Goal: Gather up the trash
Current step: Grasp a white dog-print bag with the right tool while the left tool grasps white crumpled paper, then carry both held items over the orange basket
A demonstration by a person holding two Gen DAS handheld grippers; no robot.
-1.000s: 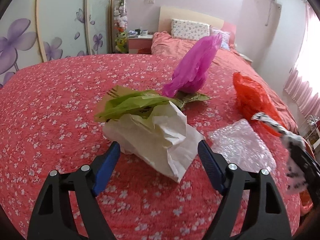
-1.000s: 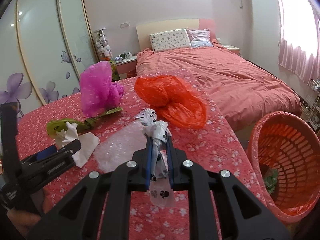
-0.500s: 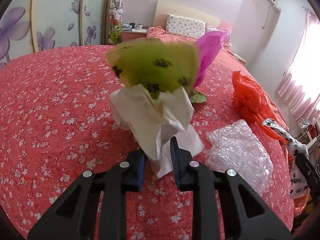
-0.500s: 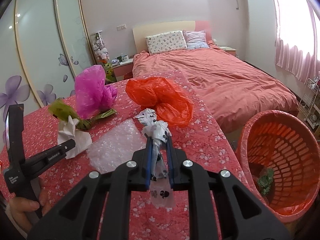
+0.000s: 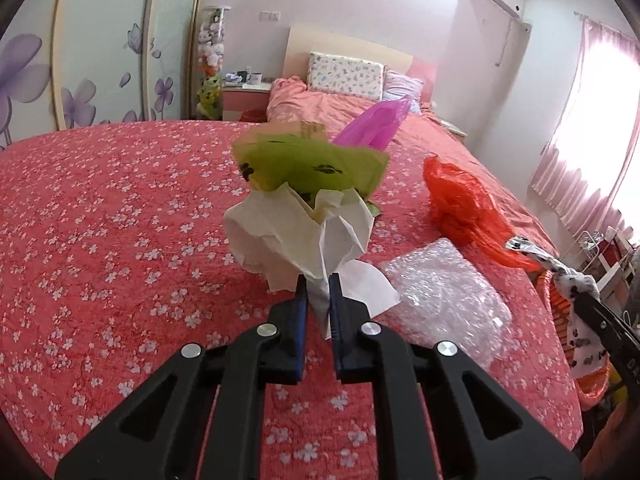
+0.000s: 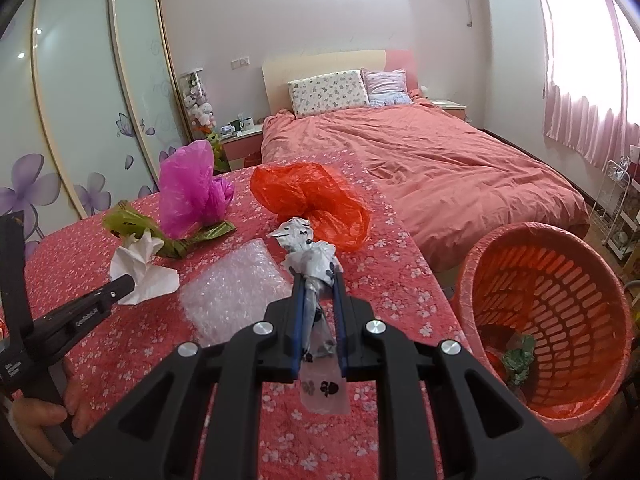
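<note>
Your left gripper [image 5: 318, 280]: jaws narrow, pinched on crumpled white tissue paper [image 5: 296, 236], w/ green paw-print plastic bag [image 5: 312, 166] bunched at its top. Bundle sits at 12 o'clock off the fingertips, over the red floral tablecloth [image 5: 100, 240]; can't tell if it touches the cloth.

Your right gripper [image 6: 318, 280]: jaws near-closed on twisted clear plastic bag w/ black paw prints [image 6: 310, 256], crinkled end sticking fwd.

On cloth: clear bubble-wrap sheet [image 6: 234, 286] at 10 o'clock of right gripper, crumpled orange plastic bag [image 6: 310, 200] at 12, magenta plastic bag [image 6: 188, 192] at 11, upright. Orange slotted plastic basket [image 6: 560, 280] at 3 o'clock, beside the table, green scrap inside.
</note>
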